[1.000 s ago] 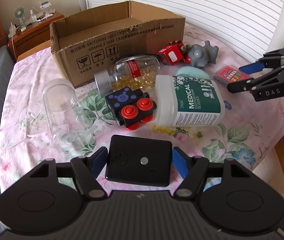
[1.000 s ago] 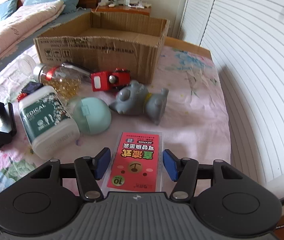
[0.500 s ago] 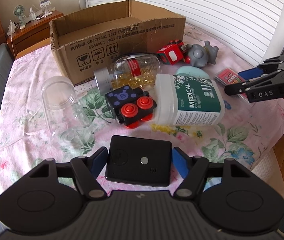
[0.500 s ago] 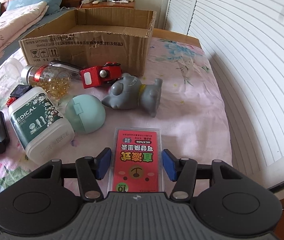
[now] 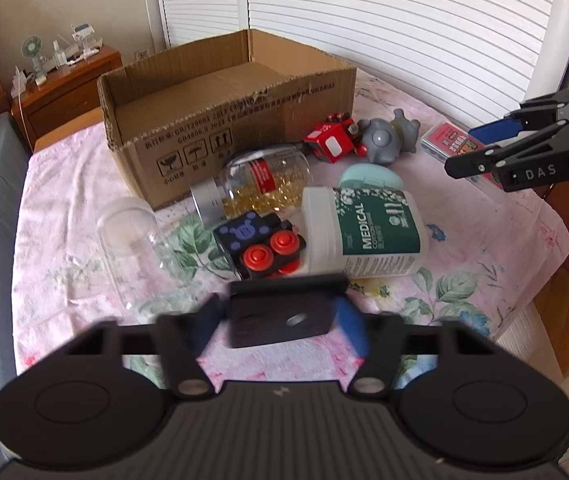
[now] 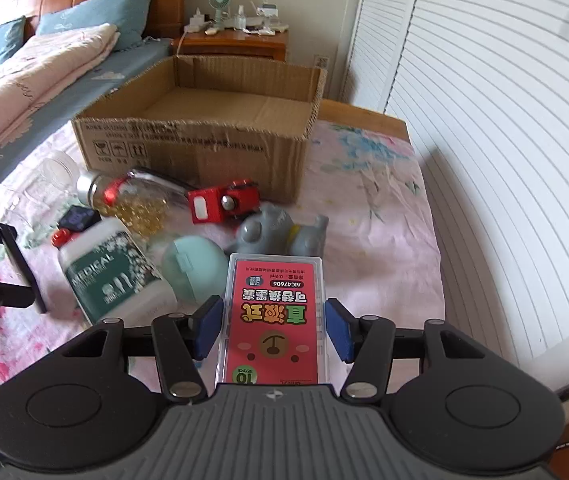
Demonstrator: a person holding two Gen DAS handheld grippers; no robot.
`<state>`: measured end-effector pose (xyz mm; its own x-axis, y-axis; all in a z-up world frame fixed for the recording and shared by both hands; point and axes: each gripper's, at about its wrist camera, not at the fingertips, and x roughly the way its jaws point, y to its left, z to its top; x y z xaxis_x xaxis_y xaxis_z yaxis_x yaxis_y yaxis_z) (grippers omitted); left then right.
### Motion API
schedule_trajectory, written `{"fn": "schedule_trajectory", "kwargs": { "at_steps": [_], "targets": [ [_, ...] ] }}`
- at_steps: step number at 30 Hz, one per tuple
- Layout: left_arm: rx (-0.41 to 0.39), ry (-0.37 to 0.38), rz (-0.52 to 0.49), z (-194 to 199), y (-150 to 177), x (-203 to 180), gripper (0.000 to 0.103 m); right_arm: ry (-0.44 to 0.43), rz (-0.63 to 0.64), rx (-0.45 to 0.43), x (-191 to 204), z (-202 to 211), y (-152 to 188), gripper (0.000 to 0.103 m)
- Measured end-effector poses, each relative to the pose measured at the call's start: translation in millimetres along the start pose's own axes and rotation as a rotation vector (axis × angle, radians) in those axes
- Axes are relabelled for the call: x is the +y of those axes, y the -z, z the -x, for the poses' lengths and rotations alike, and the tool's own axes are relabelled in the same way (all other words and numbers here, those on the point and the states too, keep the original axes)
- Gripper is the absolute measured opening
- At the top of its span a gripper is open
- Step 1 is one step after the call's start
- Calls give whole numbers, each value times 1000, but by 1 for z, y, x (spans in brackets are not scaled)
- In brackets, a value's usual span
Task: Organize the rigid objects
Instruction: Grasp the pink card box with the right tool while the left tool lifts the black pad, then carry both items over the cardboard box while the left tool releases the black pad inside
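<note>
Left gripper jaws clamp black box (blurred); right gripper jaws grip red case.

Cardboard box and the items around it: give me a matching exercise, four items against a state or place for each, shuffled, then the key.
Items:
1. cardboard box
2. red pen-refill case
3. black flat device
4. white MEDICAL bottle

States:
A. lying on its side on the floral cloth
B. between the left tool's blue pads
C. between the right tool's blue pads
D. open-topped, nothing visible inside

Pairs: 1-D, 2-C, 3-B, 4-A
</note>
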<state>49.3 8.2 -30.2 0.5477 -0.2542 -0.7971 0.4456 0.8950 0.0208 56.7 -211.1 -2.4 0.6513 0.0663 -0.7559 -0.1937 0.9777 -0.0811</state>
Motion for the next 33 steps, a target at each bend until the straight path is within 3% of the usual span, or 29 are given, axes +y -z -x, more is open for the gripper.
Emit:
{"fn": "schedule_trajectory", "kwargs": {
  "at_steps": [5,7,9,11,19,22,23,24,33],
  "targets": [
    [6,21,28,0,-7,9,31,-13,20,-31,4,4,-13,60],
    [0,13,25,-1,-4,7,46,-17,20,-35,5,4,-14,60],
    [-5,34,19,-1,2,3,77,-24,13,-31,5,3,-13,60],
    [-12,47,-4,1,8,-2,83,-31,13,-25,6,2,-10,60],
    [61,66,-2,-36,13,-15,82,-36,5,-29,8,3,-6,60],
    [36,72,-25,-37,11,-21,79,-31,-3,-34,5,5,-5,60],
    [30,73,-26,-37,10,-22,70,-30,-6,-34,5,5,-4,60],
    [33,75,-29,-36,8,-22,69,-30,-8,-35,4,6,-4,60],
    [52,62,-28,-19,8,-15,69,-31,2,-43,2,9,-7,60]
  ]
}}
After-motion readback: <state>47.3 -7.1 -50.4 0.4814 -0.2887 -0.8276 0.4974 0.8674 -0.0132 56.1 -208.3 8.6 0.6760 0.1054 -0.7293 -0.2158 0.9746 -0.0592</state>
